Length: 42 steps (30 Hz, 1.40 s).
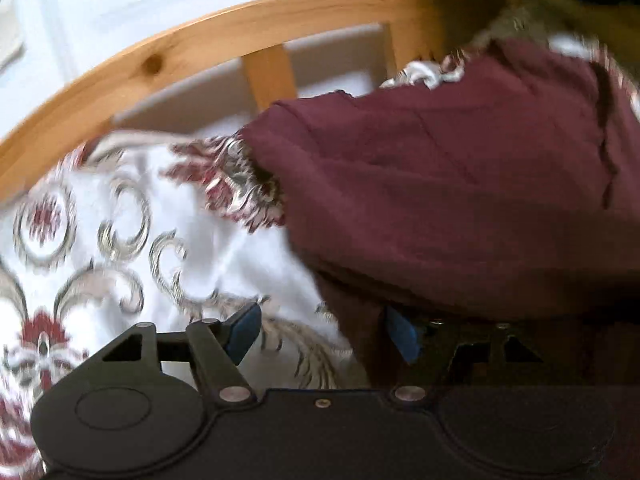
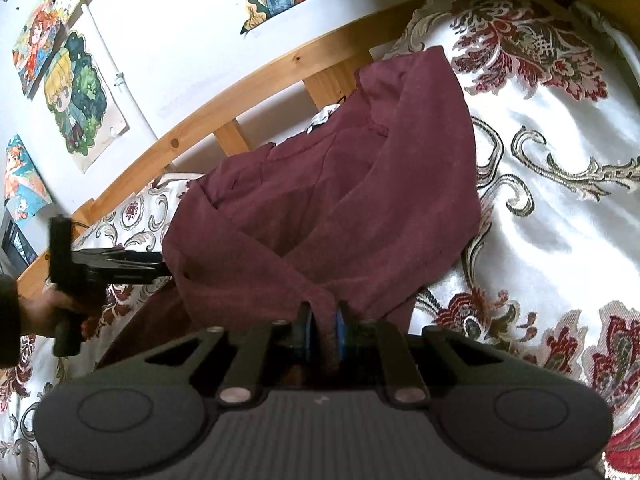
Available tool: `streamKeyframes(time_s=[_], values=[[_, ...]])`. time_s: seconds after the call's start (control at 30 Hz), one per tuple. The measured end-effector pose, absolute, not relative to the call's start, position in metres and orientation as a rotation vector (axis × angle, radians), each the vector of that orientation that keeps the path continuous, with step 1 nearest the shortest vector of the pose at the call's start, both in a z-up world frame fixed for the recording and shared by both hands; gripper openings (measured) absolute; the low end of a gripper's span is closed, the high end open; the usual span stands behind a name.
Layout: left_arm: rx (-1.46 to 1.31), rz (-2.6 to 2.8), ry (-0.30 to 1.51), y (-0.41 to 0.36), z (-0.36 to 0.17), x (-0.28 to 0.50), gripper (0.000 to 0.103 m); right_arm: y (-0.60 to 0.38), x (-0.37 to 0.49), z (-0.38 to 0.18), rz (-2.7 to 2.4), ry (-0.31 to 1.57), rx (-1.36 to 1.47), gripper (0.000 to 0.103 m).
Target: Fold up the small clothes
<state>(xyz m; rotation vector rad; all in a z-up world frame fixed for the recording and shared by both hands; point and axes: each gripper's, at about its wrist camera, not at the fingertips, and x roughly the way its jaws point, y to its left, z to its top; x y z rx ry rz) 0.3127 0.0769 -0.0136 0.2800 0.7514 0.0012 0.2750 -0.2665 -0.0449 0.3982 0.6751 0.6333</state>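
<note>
Pinching maroon garment [image 2: 320, 208] hem with right gripper [image 2: 324, 330] on patterned bedspread [image 2: 560, 208]; spreading left gripper [image 1: 324, 334] wide at its edge, unclamped. Needing taut, aligned edges before folding.

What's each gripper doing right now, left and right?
Left gripper: open, holding nothing.
Right gripper: shut on the maroon garment.

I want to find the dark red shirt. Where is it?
The dark red cotton shirt lies on the flowery white bedspread beside the wooden bed rail, its near edge pinched in the right tongs.
</note>
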Motion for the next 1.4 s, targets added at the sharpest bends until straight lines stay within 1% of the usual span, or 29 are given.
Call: streamKeyframes(time_s=[0.07,0.2,0.23,0.27,0.33,0.37,0.4,0.43,0.47,0.5,0.57,0.7,0.77,0.8,0.83,0.87,0.9,0.93,0.97,1.0,1.03,1.07,1.13,1.23,1.27,1.3,1.33,1.37,1.4], values=[[0.34,0.029,0.71,0.066,-0.016,0.321,0.072,-0.267,0.275,-0.046,0.636,0.681,0.407,0.022],[0.371,0.084,0.62,0.054,-0.009,0.329,0.071,-0.267,0.275,-0.047,0.639,0.689,0.414,0.025],[0.378,0.102,0.594,0.054,-0.007,0.329,0.071,-0.268,0.276,-0.047,0.643,0.69,0.417,0.028],[0.383,0.117,0.57,0.053,-0.004,0.328,0.067,-0.267,0.276,-0.047,0.647,0.691,0.419,0.03],[0.388,0.139,0.54,0.053,0.0,0.325,0.05,-0.267,0.276,-0.046,0.658,0.692,0.421,0.031],[0.377,0.141,0.538,0.054,0.002,0.323,0.035,-0.266,0.276,-0.046,0.665,0.693,0.42,0.031],[0.36,0.14,0.539,0.056,0.004,0.322,0.025,-0.265,0.276,-0.046,0.671,0.694,0.417,0.031],[0.347,0.141,0.538,0.057,0.004,0.32,0.022,-0.264,0.275,-0.045,0.678,0.694,0.414,0.03],[0.337,0.149,0.534,0.06,0.005,0.317,0.013,-0.262,0.275,-0.045,0.69,0.696,0.412,0.026],[0.323,0.165,0.532,0.063,0.006,0.313,0.001,-0.26,0.276,-0.044,0.702,0.698,0.41,0.022],[0.244,0.194,0.552,0.077,0.009,0.307,0.0,-0.255,0.275,-0.044,0.727,0.707,0.397,0.016],[0.099,0.262,0.603,0.109,0.01,0.299,0.0,-0.247,0.272,-0.043,0.761,0.718,0.371,0.015],[0.09,0.245,0.627,0.115,0.008,0.295,0.0,-0.246,0.272,-0.043,0.762,0.722,0.368,0.015],[0.094,0.215,0.637,0.114,0.006,0.292,0.002,-0.247,0.272,-0.044,0.76,0.725,0.367,0.015],[0.1,0.187,0.643,0.113,0.005,0.291,0.007,-0.248,0.274,-0.044,0.755,0.729,0.369,0.015],[0.118,0.159,0.648,0.109,0.003,0.289,0.021,-0.248,0.274,-0.045,0.749,0.734,0.373,0.015],[0.137,0.137,0.65,0.104,0.0,0.288,0.03,-0.249,0.275,-0.046,0.742,0.738,0.378,0.016],[0.164,0.113,0.652,0.098,-0.002,0.288,0.033,-0.249,0.275,-0.047,0.738,0.741,0.381,0.02],[0.19,0.095,0.655,0.092,-0.004,0.29,0.04,-0.25,0.275,-0.048,0.73,0.741,0.381,0.025],[0.221,0.077,0.657,0.085,-0.007,0.294,0.047,-0.25,0.274,-0.049,0.725,0.74,0.377,0.027],[0.252,0.071,0.66,0.079,-0.01,0.297,0.049,-0.25,0.273,-0.05,0.724,0.738,0.375,0.029],[0.289,0.079,0.661,0.073,-0.013,0.303,0.051,-0.25,0.273,-0.05,0.727,0.738,0.376,0.035],[0.327,0.102,0.654,0.065,-0.016,0.316,0.052,-0.25,0.273,-0.05,0.735,0.739,0.384,0.04],[0.341,0.157,0.631,0.063,-0.016,0.329,0.058,-0.25,0.272,-0.05,0.736,0.741,0.385,0.04],[0.339,0.176,0.623,0.064,-0.016,0.332,0.053,-0.25,0.272,-0.05,0.736,0.742,0.389,0.039],[0.324,0.181,0.613,0.065,-0.013,0.33,0.032,-0.251,0.273,-0.05,0.738,0.745,0.396,0.037],[0.288,0.159,0.609,0.067,-0.011,0.329,0.021,-0.251,0.273,-0.051,0.741,0.748,0.401,0.035],[0.261,0.139,0.611,0.068,-0.01,0.328,0.005,-0.252,0.273,-0.05,0.746,0.75,0.406,0.027],[0.257,0.14,0.605,0.066,-0.009,0.324,0.004,-0.252,0.273,-0.05,0.754,0.75,0.414,0.023]])
